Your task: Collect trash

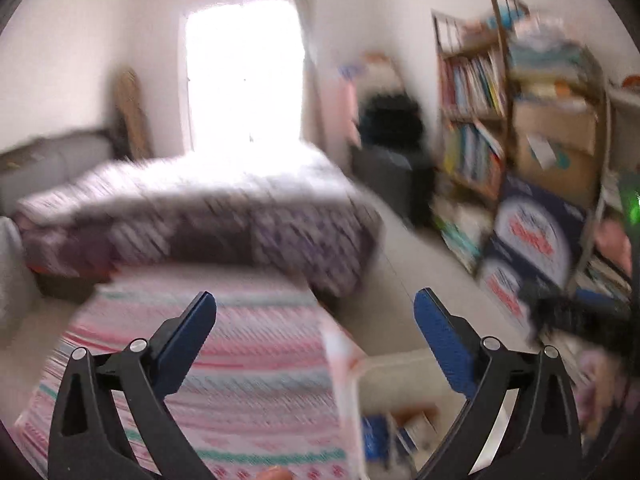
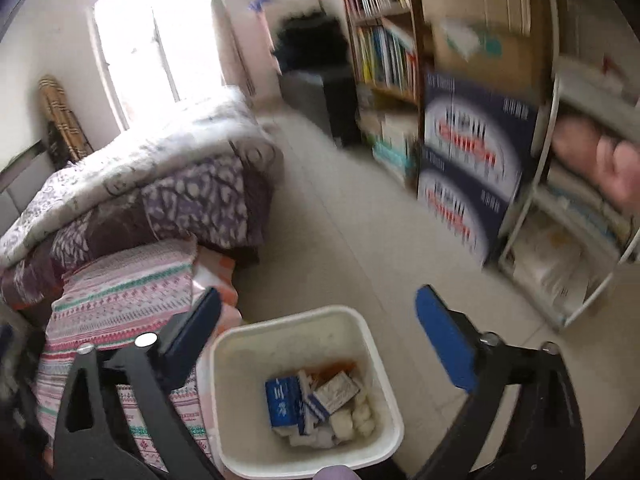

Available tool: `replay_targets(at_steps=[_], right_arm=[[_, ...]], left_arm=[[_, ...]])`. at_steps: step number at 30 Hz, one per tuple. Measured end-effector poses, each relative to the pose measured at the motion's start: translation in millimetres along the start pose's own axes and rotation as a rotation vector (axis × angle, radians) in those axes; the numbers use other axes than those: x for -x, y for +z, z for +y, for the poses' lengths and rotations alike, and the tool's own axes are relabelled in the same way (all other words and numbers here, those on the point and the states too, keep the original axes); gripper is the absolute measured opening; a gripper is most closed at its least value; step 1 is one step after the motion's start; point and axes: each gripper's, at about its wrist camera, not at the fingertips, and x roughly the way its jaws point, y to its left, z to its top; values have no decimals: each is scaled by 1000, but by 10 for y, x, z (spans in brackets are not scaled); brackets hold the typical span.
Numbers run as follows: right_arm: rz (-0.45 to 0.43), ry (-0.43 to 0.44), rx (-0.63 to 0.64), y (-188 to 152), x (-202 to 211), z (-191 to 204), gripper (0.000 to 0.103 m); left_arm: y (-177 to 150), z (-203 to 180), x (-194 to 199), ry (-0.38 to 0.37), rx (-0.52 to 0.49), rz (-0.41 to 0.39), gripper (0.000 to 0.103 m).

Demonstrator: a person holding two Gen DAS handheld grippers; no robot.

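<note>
A cream square trash bin (image 2: 384,364) stands on the floor beside the bed in the right wrist view. Inside it lie a blue box (image 2: 282,402), a white carton (image 2: 336,390) and crumpled white tissues (image 2: 358,416). My right gripper (image 2: 316,304) hangs above and behind the bin, jaws wide open, nothing between them. In the blurred left wrist view my left gripper (image 1: 314,304) is also open and empty, above the striped pink bedcover (image 1: 240,344). The bin's rim (image 1: 400,364) shows low between its fingers.
A purple patterned quilt (image 2: 172,184) is heaped on the bed. Bookshelves (image 2: 384,40), stacked blue cartons (image 2: 472,160) and a white wire rack (image 2: 568,216) line the right wall. Pale tiled floor (image 2: 360,216) runs between bed and shelves. A hand (image 2: 608,160) shows at right.
</note>
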Motion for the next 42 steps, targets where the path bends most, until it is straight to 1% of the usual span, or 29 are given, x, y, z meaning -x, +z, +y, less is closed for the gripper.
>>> replay_targets(at_steps=[1, 3, 5, 6, 8, 9, 11, 13, 17, 21, 25, 42], right_arm=[[-37, -11, 33, -74, 139, 37, 96], [-82, -27, 62, -201, 307, 44, 96], [-109, -58, 80, -355, 441, 55, 96], [-113, -63, 79, -414, 480, 51, 96], [-112, -47, 65, -496, 536, 52, 96], [-109, -34, 54, -537, 554, 48, 96], [-105, -14, 46, -601, 568, 65, 96], [-119, -14, 53, -660, 591, 96, 96], [-150, -8, 73, -764, 618, 170, 96], [-183, -15, 100, -800, 633, 227, 96], [-196, -19, 104, -812, 639, 249, 96], [-193, -21, 105, -816, 609, 275, 96]], left_arm=[[7, 34, 108, 27, 16, -41, 96], [-28, 110, 272, 59, 51, -84, 96], [-88, 172, 344, 75, 66, -56, 96], [-131, 194, 353, 75, 73, -19, 96], [-245, 242, 389, 57, 103, 40, 96], [-334, 276, 403, 61, 122, 67, 96], [-447, 303, 437, 70, 140, 88, 96], [-576, 343, 478, 84, 162, 100, 96], [-676, 364, 469, 105, 151, 97, 96], [-694, 403, 437, 96, 165, 99, 96], [-717, 422, 371, 90, 170, 116, 96], [-730, 419, 324, 84, 167, 127, 96]])
